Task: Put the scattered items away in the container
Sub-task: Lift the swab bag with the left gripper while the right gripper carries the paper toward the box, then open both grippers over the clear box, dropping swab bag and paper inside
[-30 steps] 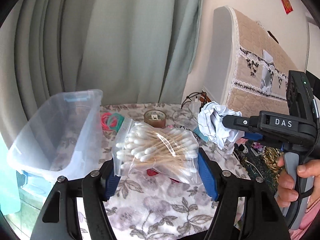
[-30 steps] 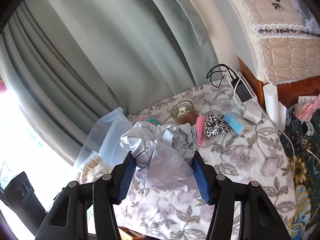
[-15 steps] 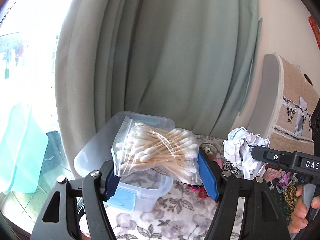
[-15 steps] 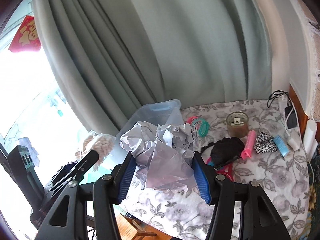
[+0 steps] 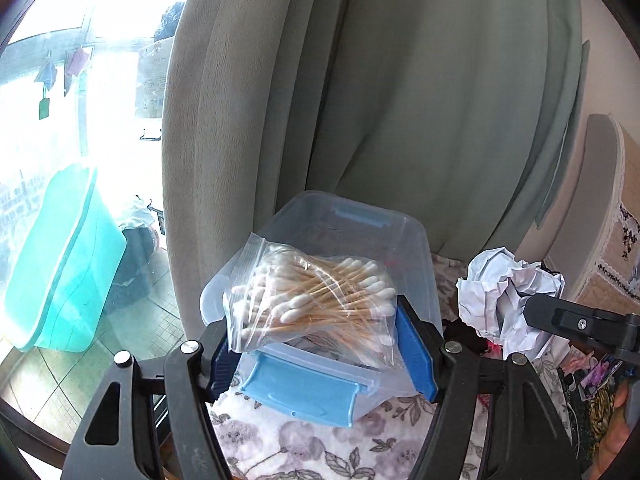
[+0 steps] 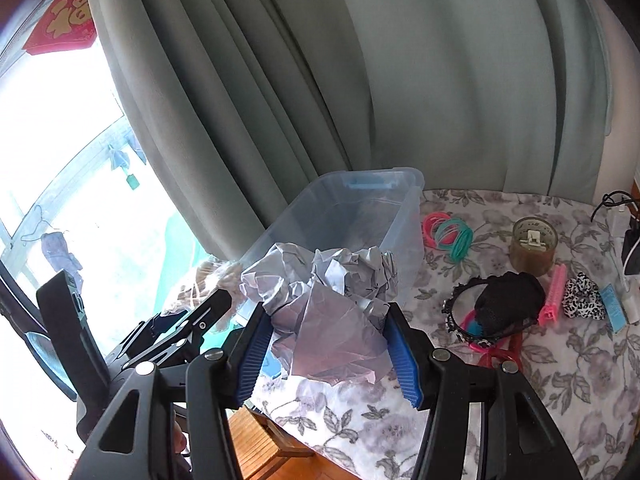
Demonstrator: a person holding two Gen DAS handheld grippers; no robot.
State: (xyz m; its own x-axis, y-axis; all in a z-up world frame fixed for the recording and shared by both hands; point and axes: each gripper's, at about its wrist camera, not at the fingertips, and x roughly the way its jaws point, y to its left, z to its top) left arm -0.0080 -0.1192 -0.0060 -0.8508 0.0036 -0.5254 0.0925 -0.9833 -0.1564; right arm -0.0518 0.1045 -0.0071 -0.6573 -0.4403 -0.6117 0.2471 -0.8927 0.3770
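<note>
Curtained floral table (image 6: 480, 380): both grippers have swung toward the clear bin (image 5: 416, 264) at frame centre; left gripper (image 5: 316, 344) is clamping the swab bag (image 5: 316, 300), right gripper (image 6: 328, 356) the crumpled paper (image 6: 328, 300), both nearing release

The clear plastic bin (image 6: 362, 216) is standing open-topped at the table's left edge, its inside looking bare, so the way in from above is lying free. A grey-green curtain (image 6: 280, 80) is hanging close behind its far and left sides, closing off those approaches. To the bin's right, hair bands (image 6: 448, 232), a candle jar (image 6: 532, 246) and a black headband (image 6: 504, 304) are crowding the floral cloth (image 6: 560, 360); the near stretch of cloth is lying bare.
</note>
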